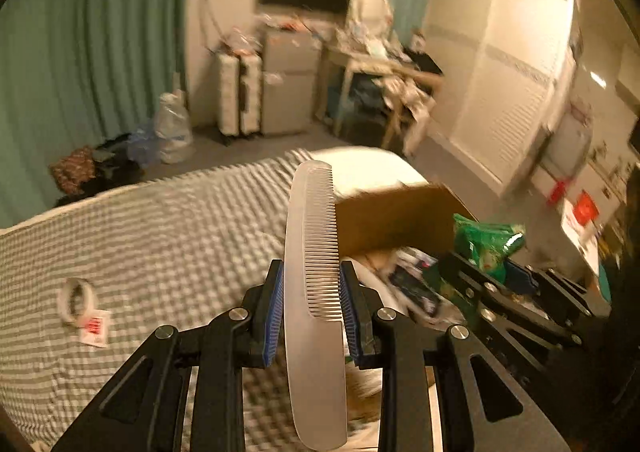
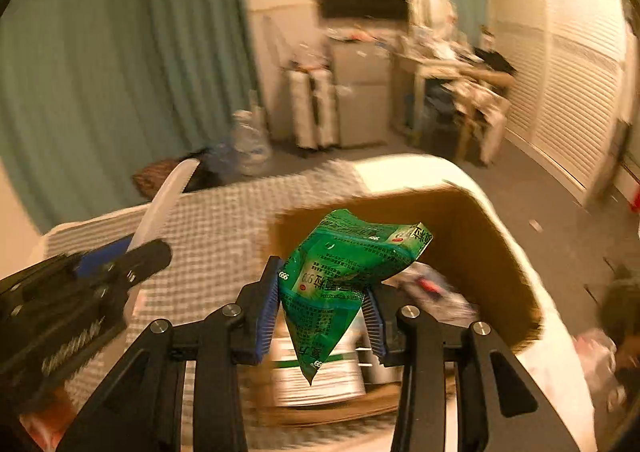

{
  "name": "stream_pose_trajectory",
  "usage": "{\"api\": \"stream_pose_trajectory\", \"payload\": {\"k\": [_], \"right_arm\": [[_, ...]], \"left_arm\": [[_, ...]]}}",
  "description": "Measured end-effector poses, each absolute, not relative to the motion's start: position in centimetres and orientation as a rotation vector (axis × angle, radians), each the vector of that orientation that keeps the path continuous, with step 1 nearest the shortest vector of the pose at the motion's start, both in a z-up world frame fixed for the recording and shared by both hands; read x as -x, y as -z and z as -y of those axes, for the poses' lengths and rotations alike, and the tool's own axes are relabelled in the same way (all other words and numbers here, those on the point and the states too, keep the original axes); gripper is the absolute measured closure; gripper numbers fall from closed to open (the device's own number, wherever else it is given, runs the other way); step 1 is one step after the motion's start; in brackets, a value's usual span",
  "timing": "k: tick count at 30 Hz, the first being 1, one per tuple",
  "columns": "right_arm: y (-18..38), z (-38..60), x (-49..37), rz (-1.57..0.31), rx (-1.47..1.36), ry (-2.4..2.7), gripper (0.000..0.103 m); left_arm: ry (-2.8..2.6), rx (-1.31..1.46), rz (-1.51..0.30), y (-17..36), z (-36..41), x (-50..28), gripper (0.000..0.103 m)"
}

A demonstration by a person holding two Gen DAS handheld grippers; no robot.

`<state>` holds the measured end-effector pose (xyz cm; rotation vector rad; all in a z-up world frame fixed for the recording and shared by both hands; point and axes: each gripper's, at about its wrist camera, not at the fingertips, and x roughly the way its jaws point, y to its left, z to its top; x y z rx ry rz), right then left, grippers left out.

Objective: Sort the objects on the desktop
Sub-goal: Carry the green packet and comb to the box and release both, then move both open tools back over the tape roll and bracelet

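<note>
My left gripper (image 1: 312, 284) is shut on a long white comb (image 1: 314, 252) that stands upright between its blue pads, teeth facing right. To its right, the right gripper (image 1: 500, 272) carries a green sachet (image 1: 486, 246) over an open cardboard box (image 1: 396, 219). In the right wrist view my right gripper (image 2: 324, 292) is shut on the crumpled green sachet (image 2: 344, 268), held above the cardboard box (image 2: 480, 244) with several items inside. The left gripper (image 2: 116, 256) with the comb (image 2: 164, 203) shows at the left.
The box sits on a bed with a grey-and-white checked cover (image 1: 160, 252). A roll of white tape (image 1: 76, 298) and a small red-printed packet (image 1: 94, 326) lie on the cover at left. Beyond are teal curtains, suitcases, a cluttered desk and a white wardrobe.
</note>
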<state>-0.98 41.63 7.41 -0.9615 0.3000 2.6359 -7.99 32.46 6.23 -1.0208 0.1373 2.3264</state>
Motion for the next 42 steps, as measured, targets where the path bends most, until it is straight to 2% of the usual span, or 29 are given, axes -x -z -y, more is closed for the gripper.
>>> {"api": "stream_pose_trajectory", "payload": {"k": [4, 6, 7, 8, 9, 10, 14, 17, 24, 27, 33, 36, 42], "right_arm": [[-5.7, -46.3, 1.1, -0.34, 1.006, -2.536, 0.064], [-5.1, -48.4, 1.1, -0.351, 1.035, -2.515, 0.063], [-5.0, -48.9, 1.1, -0.36, 1.034, -2.507, 0.051], [-4.8, -49.4, 1.0, -0.38, 1.021, -2.489, 0.031], [-4.7, -49.9, 1.0, -0.402, 1.004, -2.472, 0.028], [-4.8, -50.6, 0.5, -0.424, 0.969, -2.431, 0.026], [-5.0, -51.6, -1.0, -0.55, 0.909, -2.407, 0.023], [-5.8, -50.7, -1.7, -0.554, 0.865, -2.433, 0.023], [-7.2, -45.5, -2.7, -0.543, 0.728, -2.562, 0.02], [-7.1, -41.8, -2.4, -0.496, 0.668, -2.645, 0.02], [-4.8, -32.4, 0.2, -0.412, 0.693, -2.847, 0.01], [-2.5, -28.0, 2.2, -0.359, 0.763, -2.947, 0.009], [4.2, -21.5, 5.9, -0.195, 0.936, -3.021, 0.008]], "left_arm": [[-2.261, 1.079, -0.147, -4.5, -35.0, 8.3, 0.076], [-2.2, 1.127, -0.169, -3.6, -36.1, 9.1, 0.07], [-2.183, 1.146, -0.18, -3.2, -36.6, 9.2, 0.053], [-2.183, 1.171, -0.198, -2.9, -36.8, 9.1, 0.042], [-2.193, 1.198, -0.21, -2.6, -36.8, 9.2, 0.018], [-2.203, 1.212, -0.195, -2.6, -36.4, 9.4, 0.007], [-2.234, 1.215, -0.109, -3.4, -33.2, 10.5, 0.007], [-2.287, 1.205, -0.083, -4.4, -30.3, 11.5, 0.007], [-2.563, 1.162, -0.088, -4.8, -17.9, 12.7, 0.003], [-2.667, 1.197, -0.066, -3.2, -10.9, 13.3, 0.002], [-2.754, 1.314, 0.016, 1.9, -1.1, 13.1, 0.002], [-2.771, 1.356, 0.009, 5.1, 1.3, 13.2, 0.002], [-2.759, 1.316, 0.026, 10.3, 1.1, 15.2, 0.002]]}}
